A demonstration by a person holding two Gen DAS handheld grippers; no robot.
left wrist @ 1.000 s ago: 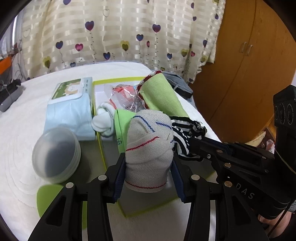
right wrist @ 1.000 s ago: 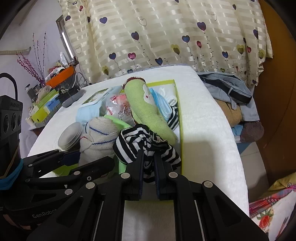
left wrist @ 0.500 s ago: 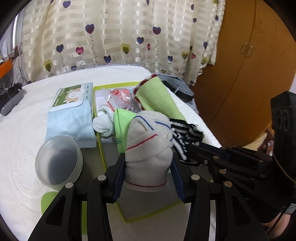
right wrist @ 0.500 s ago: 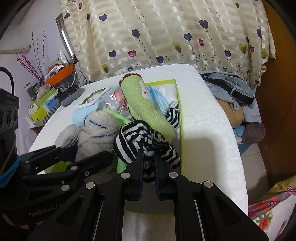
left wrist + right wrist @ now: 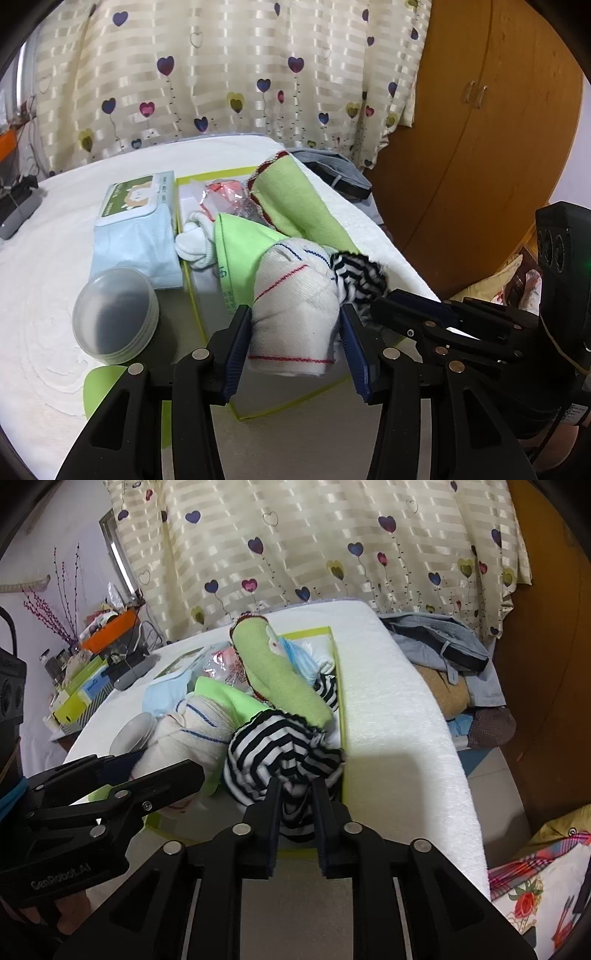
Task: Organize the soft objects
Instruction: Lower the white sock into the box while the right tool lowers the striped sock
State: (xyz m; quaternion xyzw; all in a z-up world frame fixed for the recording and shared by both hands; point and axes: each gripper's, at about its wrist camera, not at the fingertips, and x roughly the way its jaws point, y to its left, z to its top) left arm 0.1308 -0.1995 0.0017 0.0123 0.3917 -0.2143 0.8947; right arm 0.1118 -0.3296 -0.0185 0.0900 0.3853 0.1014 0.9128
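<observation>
**Right jaws easing off the striped sock**

Since a second ago my right gripper [image 5: 294, 805] has gone from clamped to opening, the black-and-white striped sock [image 5: 280, 753] still bunched between its fingers over the green-rimmed tray [image 5: 338, 672]. My left gripper [image 5: 295, 332] stays pressed wide around the white rolled sock [image 5: 295, 299], just beside it.

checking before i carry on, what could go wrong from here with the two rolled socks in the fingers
1. The right gripper is opening with the striped sock bundle still between its fingers; the bundle may tumble outside the green-edged tray.
2. The white sock roll in the left gripper is tightly crowded against the striped one, so releasing either could nudge the other.
3. The leaning green sock might topple.
</observation>
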